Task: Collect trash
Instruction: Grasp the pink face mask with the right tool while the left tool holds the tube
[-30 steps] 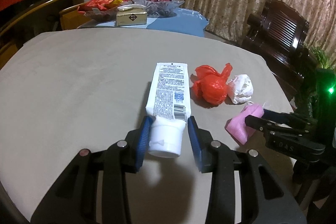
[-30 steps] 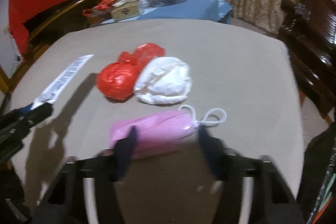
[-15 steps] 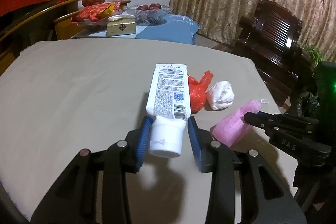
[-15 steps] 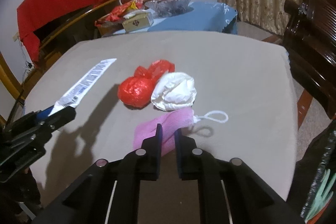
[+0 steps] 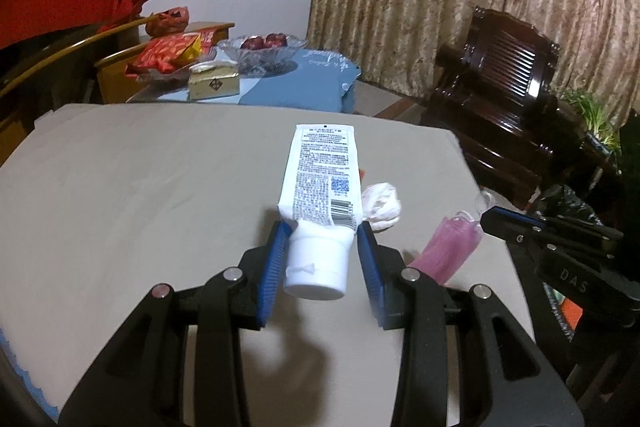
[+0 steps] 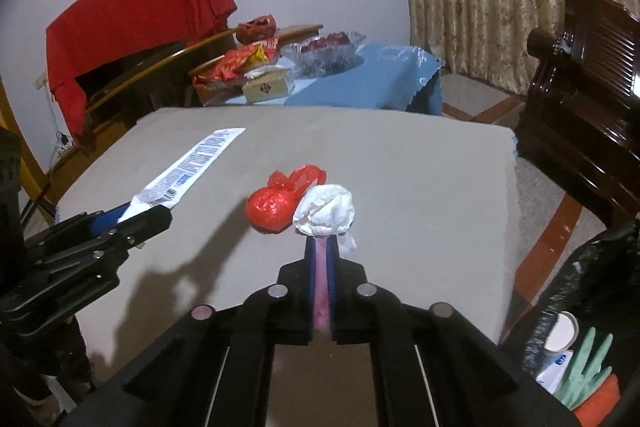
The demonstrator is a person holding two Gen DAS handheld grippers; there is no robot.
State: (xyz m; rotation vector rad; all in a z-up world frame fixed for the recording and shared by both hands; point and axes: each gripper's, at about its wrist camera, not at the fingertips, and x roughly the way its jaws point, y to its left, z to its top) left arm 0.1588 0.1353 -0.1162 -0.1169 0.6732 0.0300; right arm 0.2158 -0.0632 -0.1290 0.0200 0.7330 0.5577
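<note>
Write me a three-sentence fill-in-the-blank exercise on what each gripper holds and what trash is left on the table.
1. The left gripper is shut on a white ____.
2. The right gripper pinches a folded face mask whose colour is ____.
3. On the table, the red bag touches a crumpled ____ bag.

Missing words: tube; pink; white

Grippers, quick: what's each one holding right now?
Left gripper: closed on the white tube.
Right gripper: shut on the pink mask.
</note>
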